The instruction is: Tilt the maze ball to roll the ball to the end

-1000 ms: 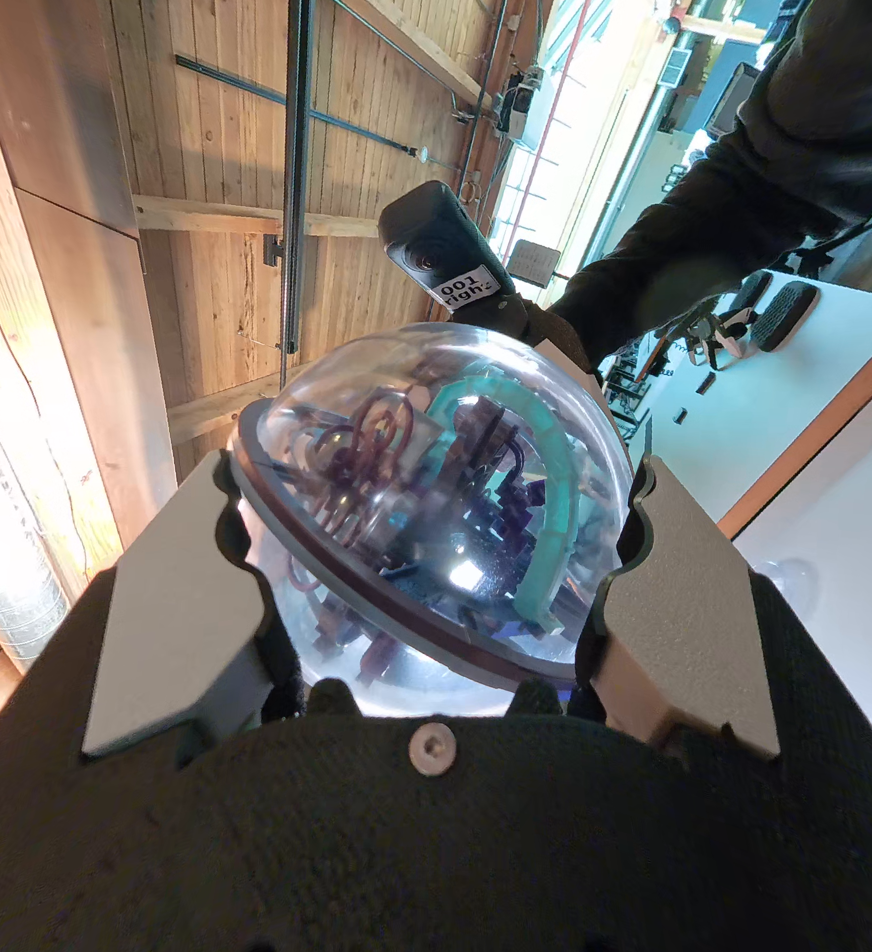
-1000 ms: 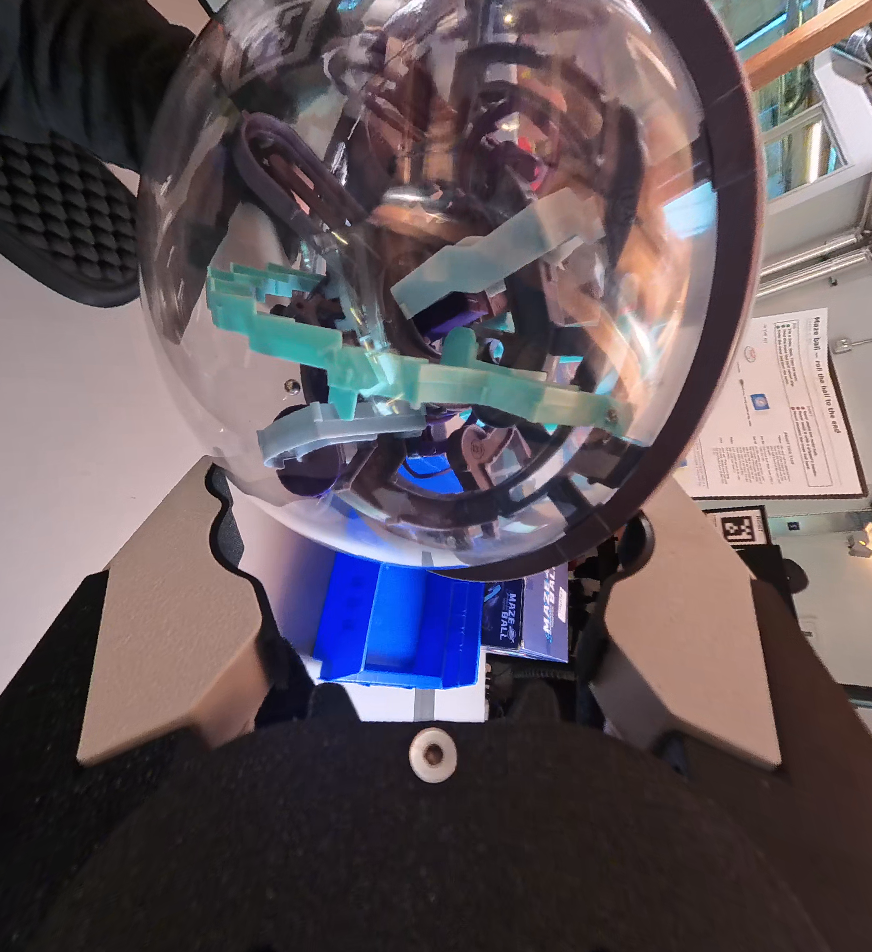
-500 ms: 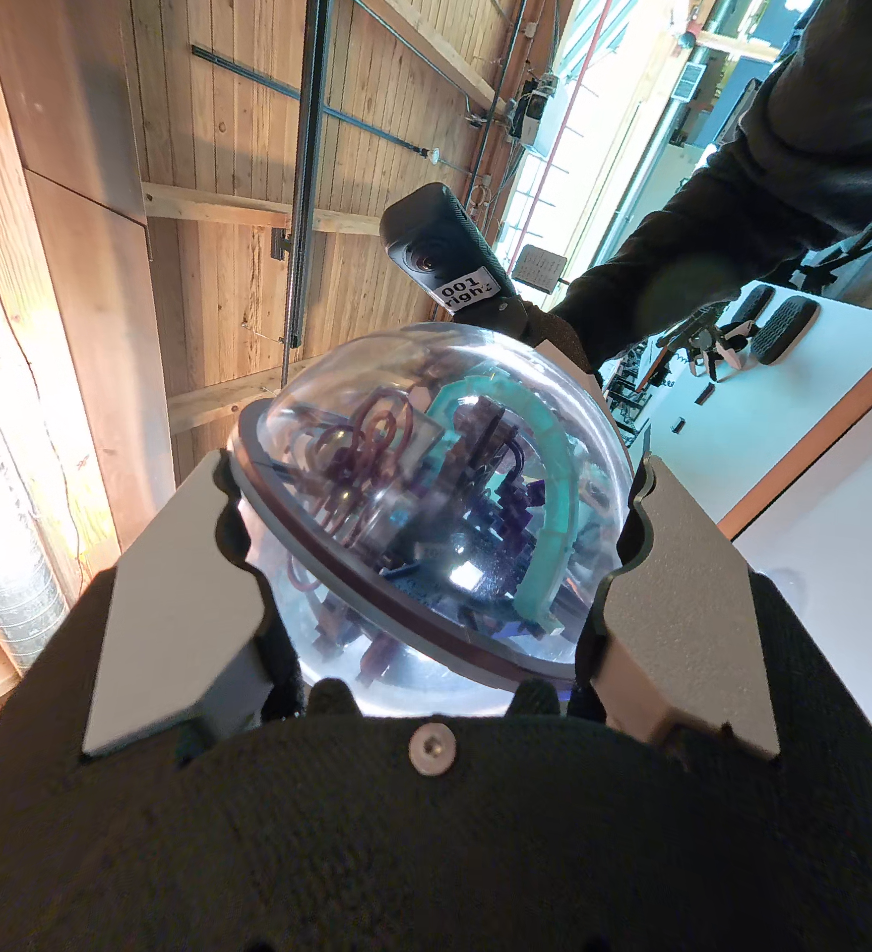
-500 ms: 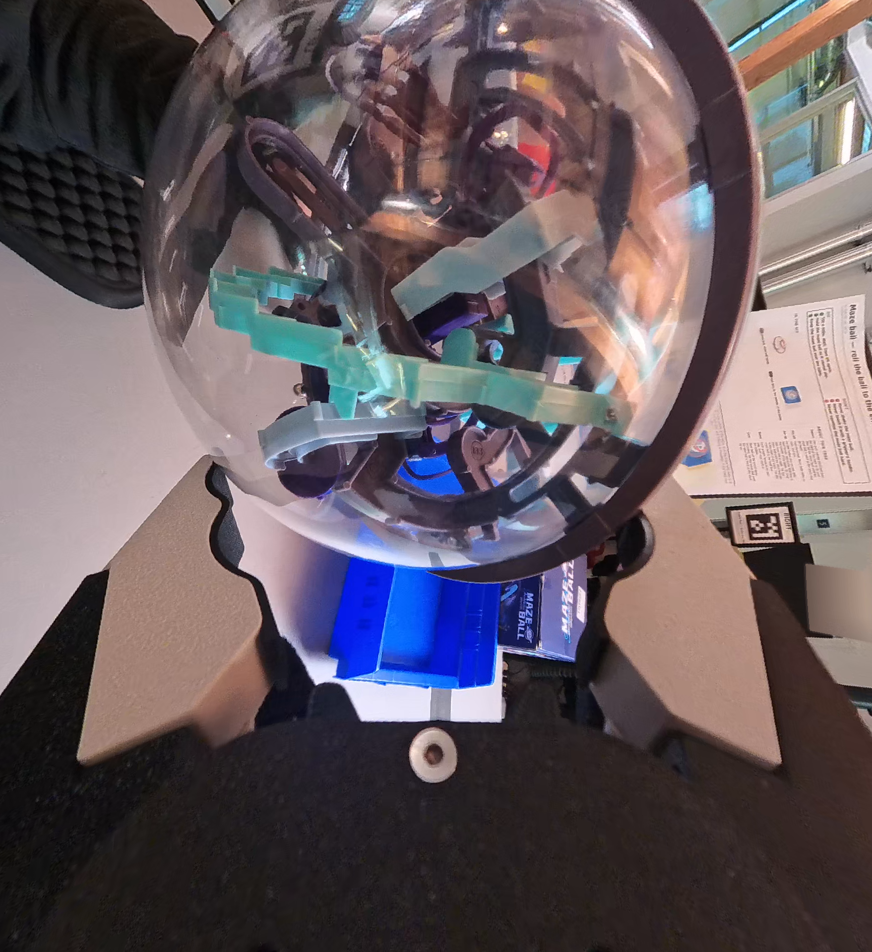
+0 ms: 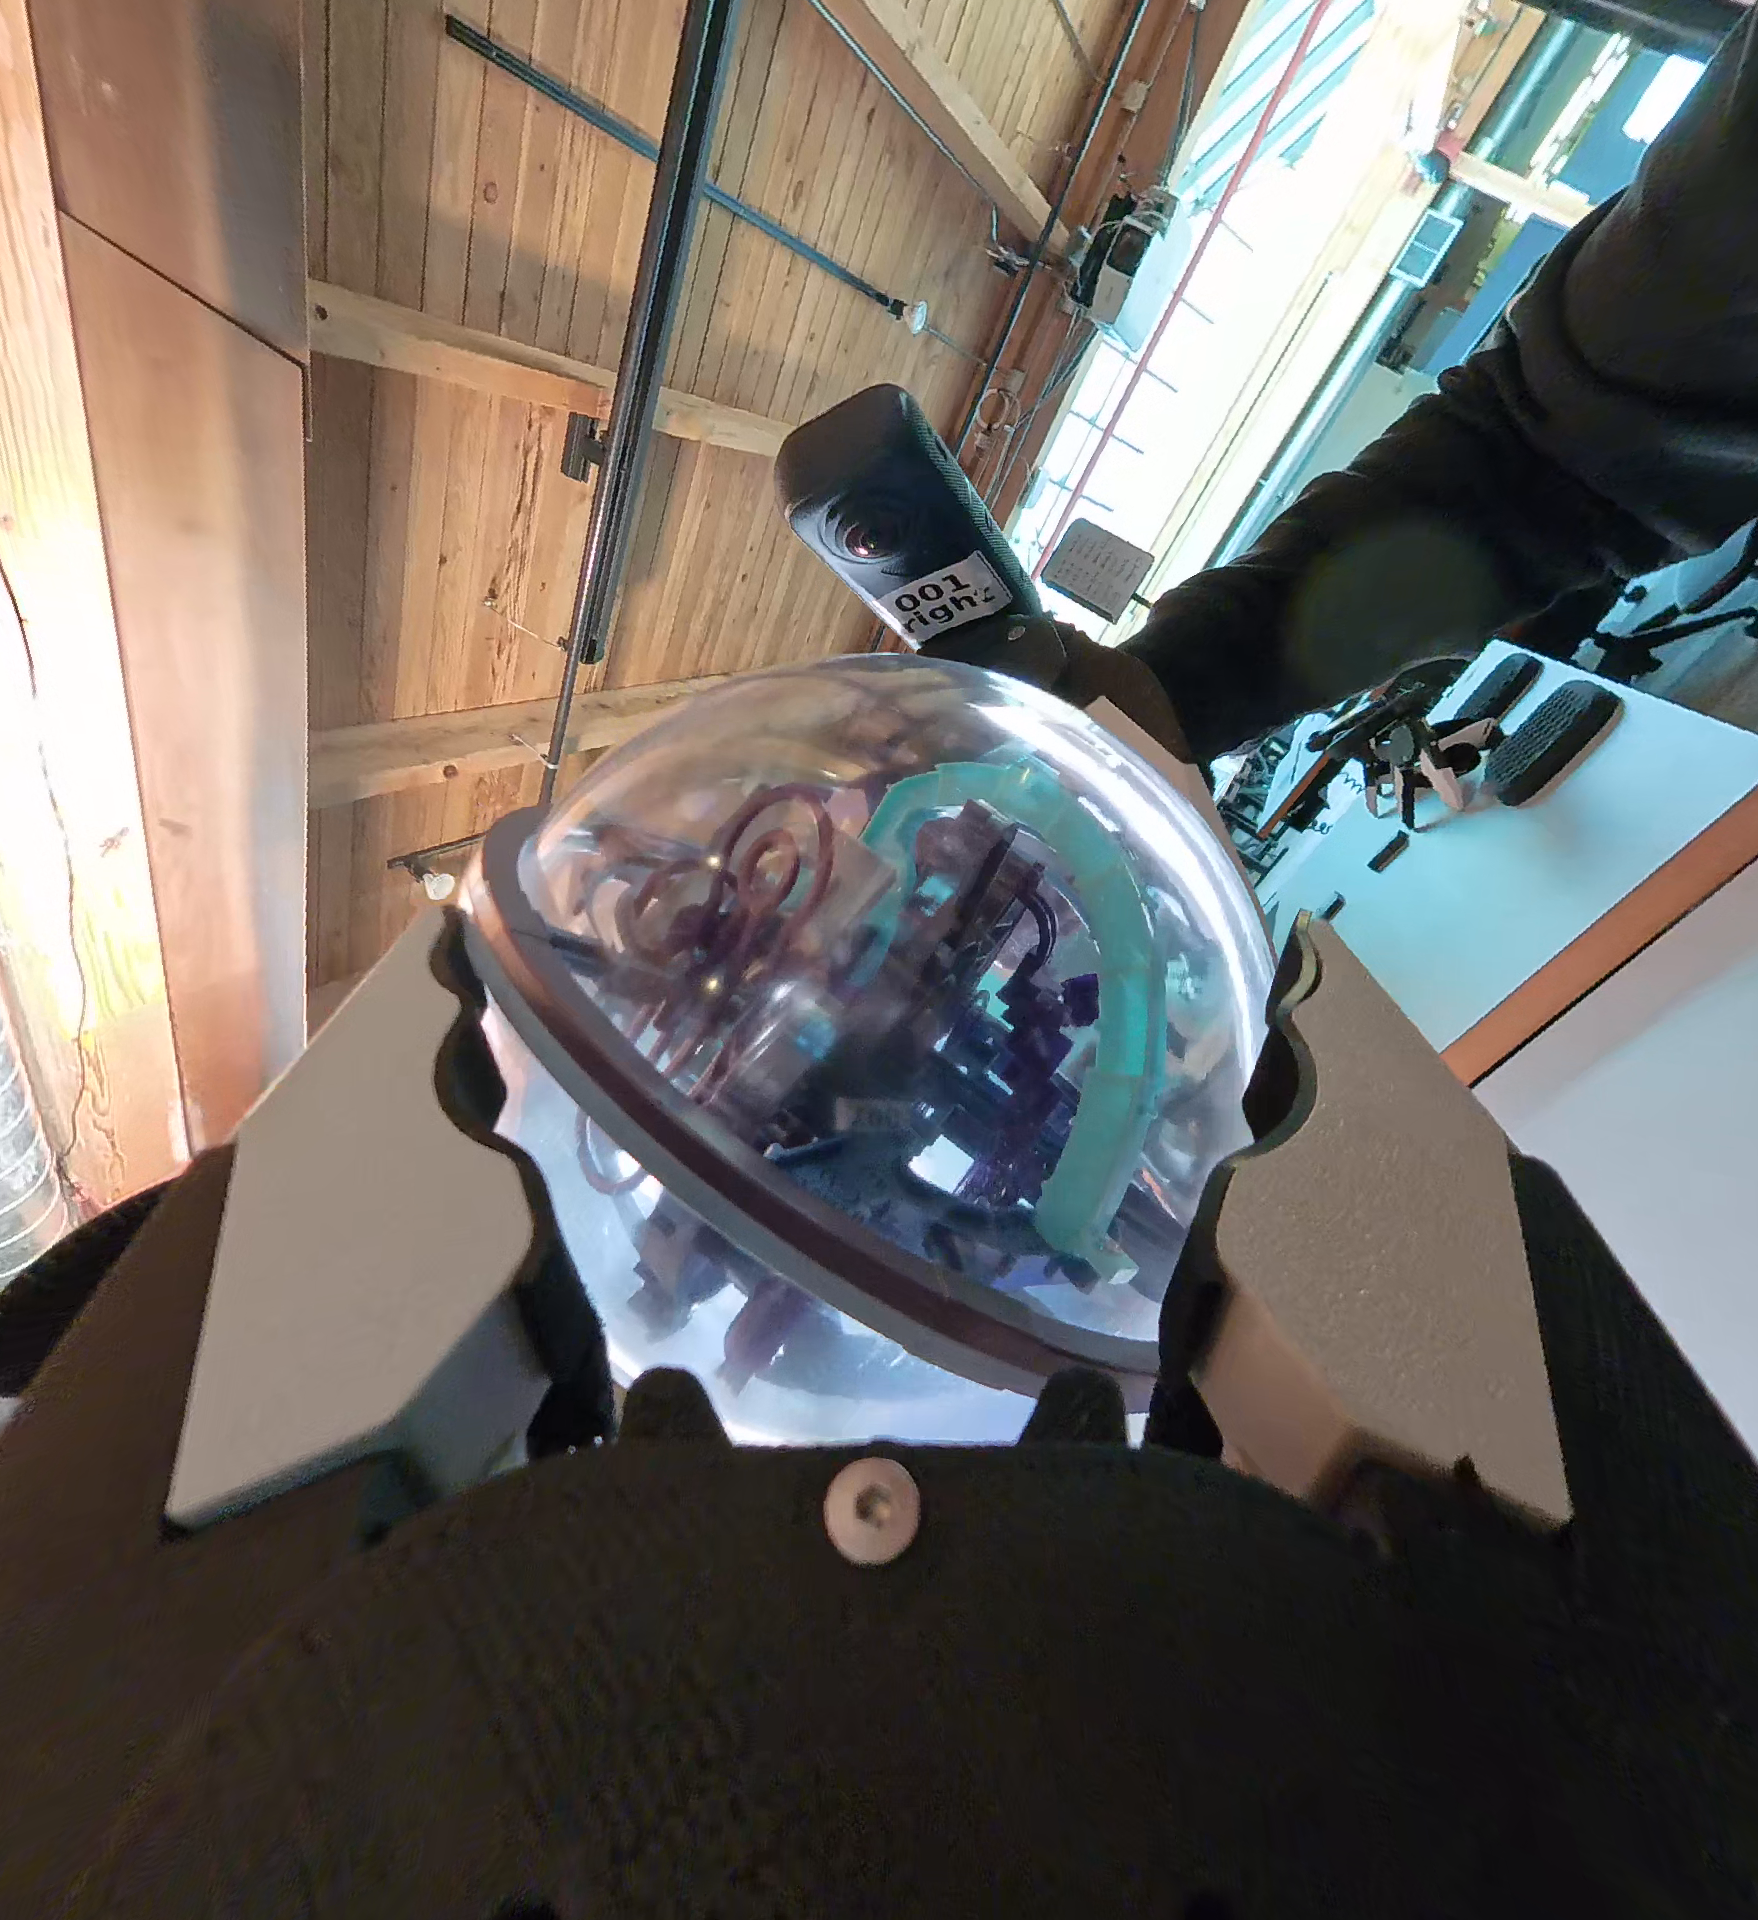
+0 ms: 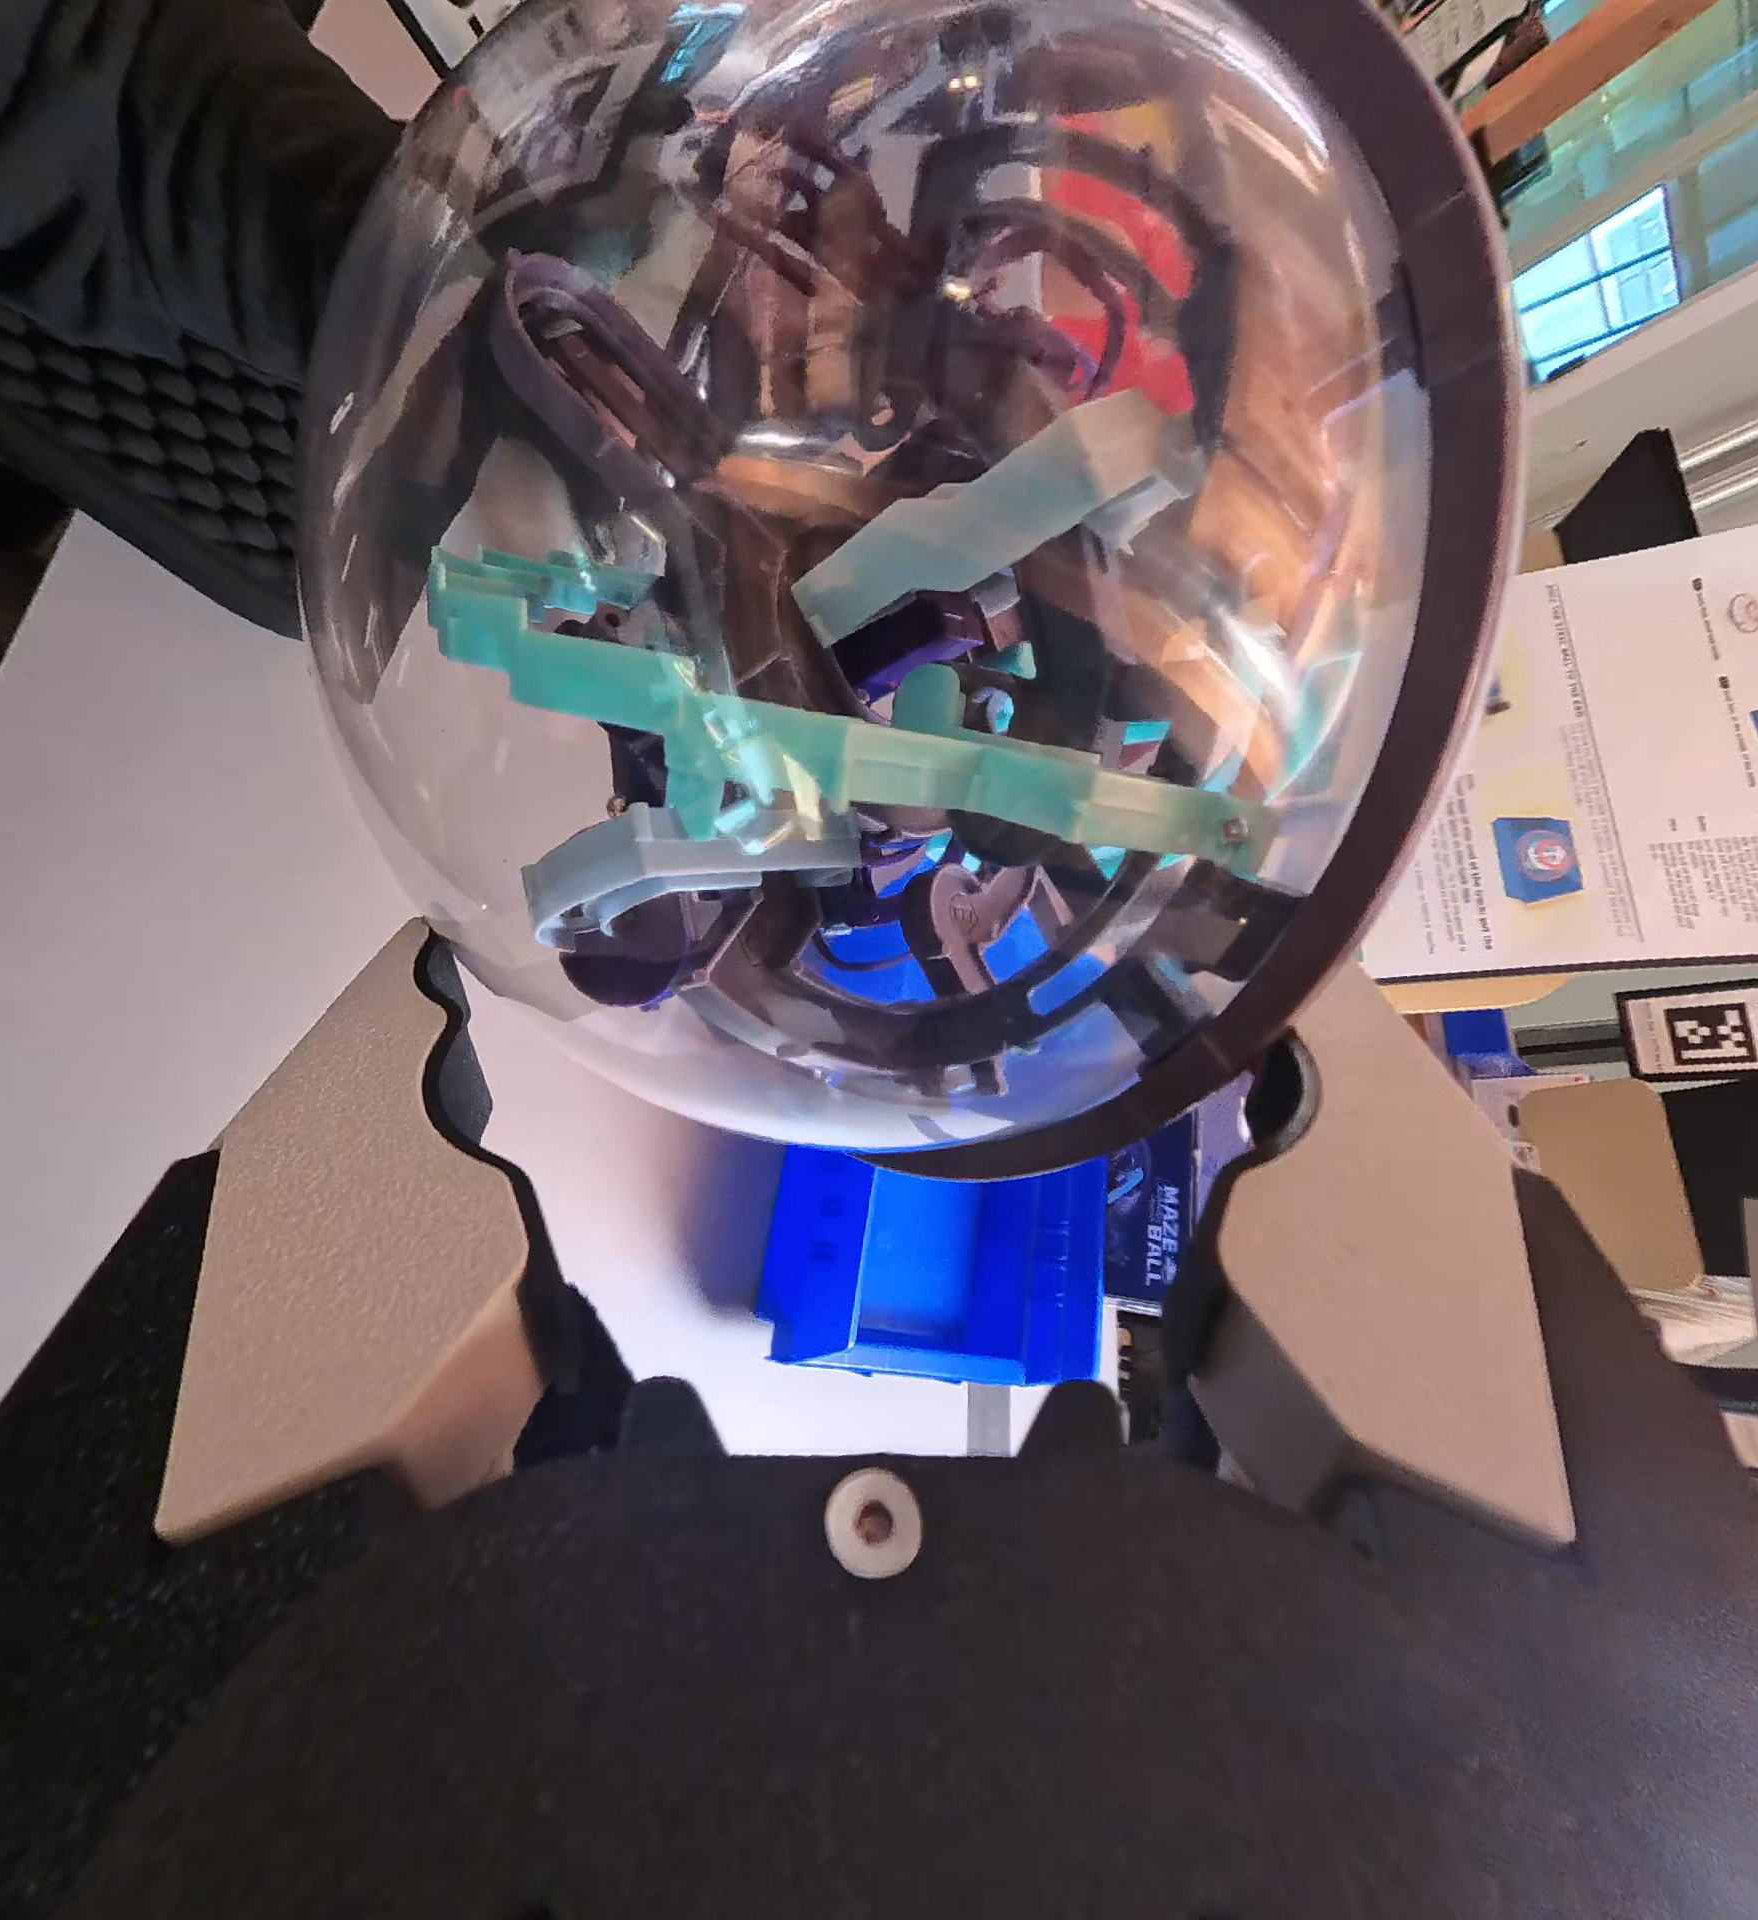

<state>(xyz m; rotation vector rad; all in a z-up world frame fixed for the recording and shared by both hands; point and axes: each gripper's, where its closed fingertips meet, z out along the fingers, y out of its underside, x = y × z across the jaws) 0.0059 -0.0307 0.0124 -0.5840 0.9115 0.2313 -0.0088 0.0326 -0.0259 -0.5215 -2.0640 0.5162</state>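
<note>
1. Since the earlier frames, both wrist views have swung a little: in the right wrist view the blue plastic bin [image 6: 932, 1273] has slid toward 3 o'clock and the white instruction sheet [image 6: 1675, 748] toward the edge; the grip on the sphere is unchanged.
2. Clear plastic maze ball with teal and purple tracks and a dark equator band [image 5: 885, 997] is off the white tabletop [image 6: 127, 883], held between both tools.
3. Left gripper [image 5: 870, 935]: jaws spread wide, grey fingers [image 5: 355, 1195] pressed on the sphere at 9 and 3 o'clock.
4. Right gripper [image 6: 864, 997]: jaws likewise wide, clamping the sphere; band tilted, running 1 to 5 o'clock.
5. Small ball inside: cannot locate.
6. Right tool's black camera [image 5: 896, 530] shows at 12 o'clock beyond the sphere, with a dark sleeve [image 5: 1477, 499] at 2 o'clock.
</note>
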